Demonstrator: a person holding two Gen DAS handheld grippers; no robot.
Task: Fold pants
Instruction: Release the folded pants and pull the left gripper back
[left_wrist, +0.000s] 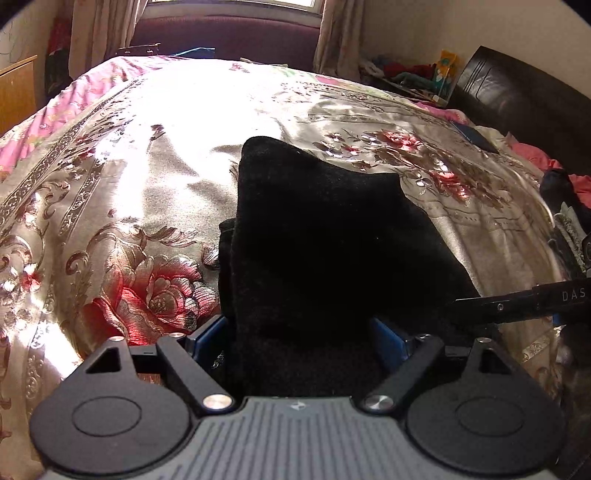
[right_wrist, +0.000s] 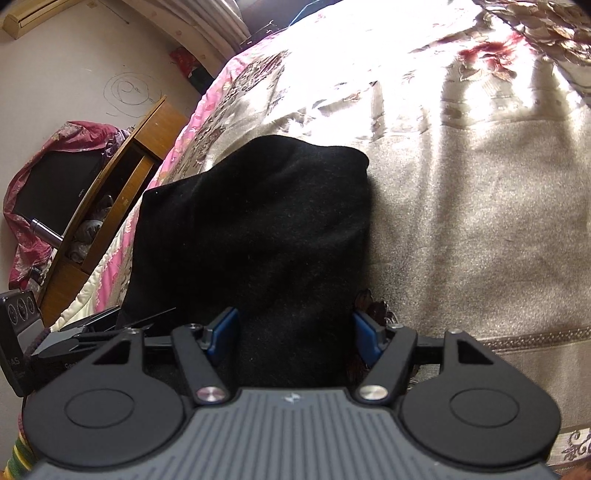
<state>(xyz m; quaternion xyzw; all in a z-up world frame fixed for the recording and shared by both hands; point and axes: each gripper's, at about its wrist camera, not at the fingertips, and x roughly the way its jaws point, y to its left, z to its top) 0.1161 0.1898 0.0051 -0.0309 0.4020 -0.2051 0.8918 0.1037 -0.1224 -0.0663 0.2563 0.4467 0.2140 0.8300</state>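
One pair of black pants (left_wrist: 314, 229) lies folded on the bed (left_wrist: 110, 184). Left gripper (left_wrist: 301, 341) and right gripper (right_wrist: 293, 334): jaws wide, straddling the near edge, pads apart from the cloth.

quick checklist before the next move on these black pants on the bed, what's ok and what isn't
1. Black fleecy pants folded into a compact bundle: ok.
2. Bundle resting on the shiny floral bedspread: ok.
3. Left gripper jaws open, fabric between them, not pinched: ok.
4. Right gripper jaws open, fabric between them: ok.
5. Left edge layers aligned: not ok, a lower layer sticks out.
6. Underside smooth: cannot tell.
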